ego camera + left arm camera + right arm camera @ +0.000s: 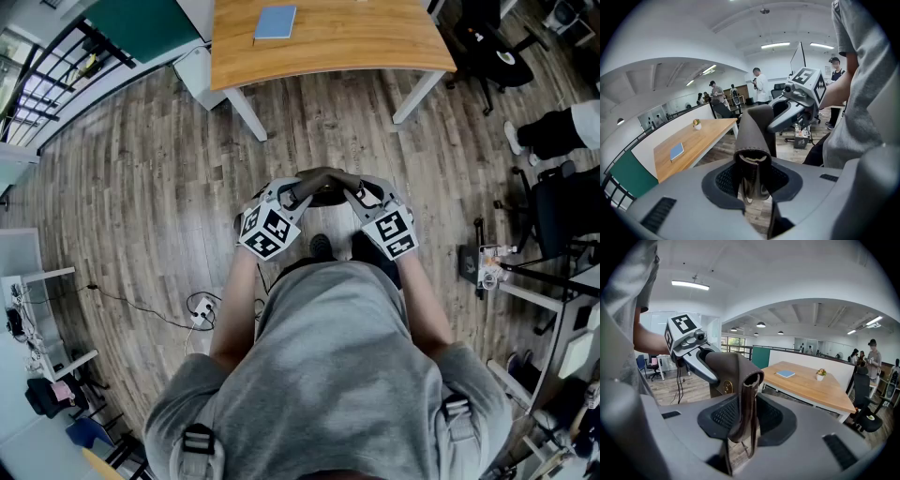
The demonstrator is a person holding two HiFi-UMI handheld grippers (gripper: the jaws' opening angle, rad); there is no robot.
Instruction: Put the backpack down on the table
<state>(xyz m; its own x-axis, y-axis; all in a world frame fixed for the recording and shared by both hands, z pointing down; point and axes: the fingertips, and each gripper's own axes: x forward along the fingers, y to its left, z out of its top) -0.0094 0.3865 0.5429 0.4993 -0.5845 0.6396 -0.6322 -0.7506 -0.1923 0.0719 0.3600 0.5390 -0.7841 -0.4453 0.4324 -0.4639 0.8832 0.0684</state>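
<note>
A brown leather strap [324,176] of the backpack arches between my two grippers, in front of my body over the wood floor. My left gripper [298,192] is shut on the strap's left end [753,140], and my right gripper [354,194] is shut on its right end [740,380]. A gold emblem [726,387] shows on the brown leather. The rest of the backpack is hidden below my hands. The wooden table [356,42] stands ahead, some way off, with a blue book [276,22] on it.
A small potted plant [820,374] stands on the table [811,387]. A power strip with cables [201,307] lies on the floor at my left. Office chairs [492,47] and a wheeled stand [487,267] are to the right. People stand at the room's far side [759,86].
</note>
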